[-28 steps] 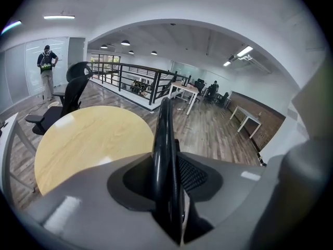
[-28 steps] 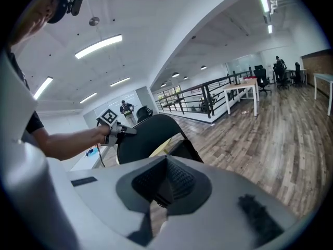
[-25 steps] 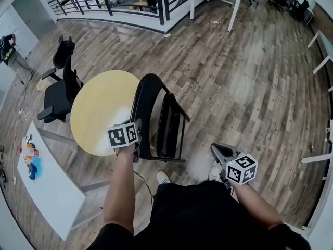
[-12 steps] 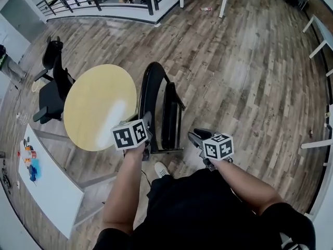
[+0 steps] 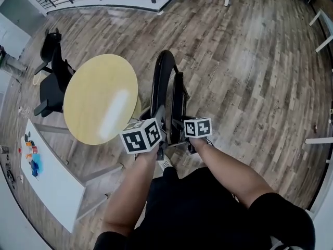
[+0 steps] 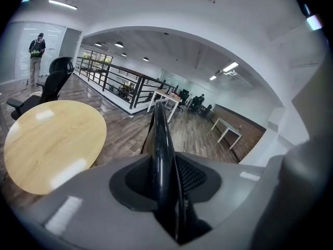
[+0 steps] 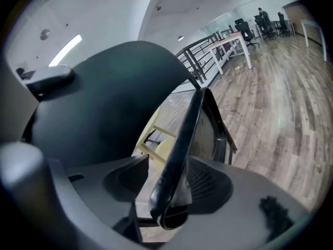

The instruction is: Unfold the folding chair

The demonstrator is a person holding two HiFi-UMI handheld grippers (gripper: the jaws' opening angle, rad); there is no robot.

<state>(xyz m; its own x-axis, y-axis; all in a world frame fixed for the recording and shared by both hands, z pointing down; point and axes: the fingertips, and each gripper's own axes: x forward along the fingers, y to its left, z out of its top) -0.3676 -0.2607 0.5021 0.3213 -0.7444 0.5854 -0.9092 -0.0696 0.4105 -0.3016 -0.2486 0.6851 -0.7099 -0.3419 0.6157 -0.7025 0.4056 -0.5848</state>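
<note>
Wood-plank floor [image 5: 250, 61], with a round yellow worktop [image 5: 99, 98] at the left. The black folding chair [image 5: 165, 82] stands folded just beside it, edge-on. The left tool [image 6: 161, 184] has just been closing and clamps the chair's back tube. The right tool [image 7: 169, 186] has just been opening — jaws wide, the seat's edge between them, ungripped.

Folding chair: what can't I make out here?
Head view: the folding chair stands edge-on; the left gripper and right gripper cover its near feet.
Left gripper view: fingers, just closing on the back rim, hide everything lower.
Right gripper view: fingers, just opening around the seat edge, hide much below it.
</note>
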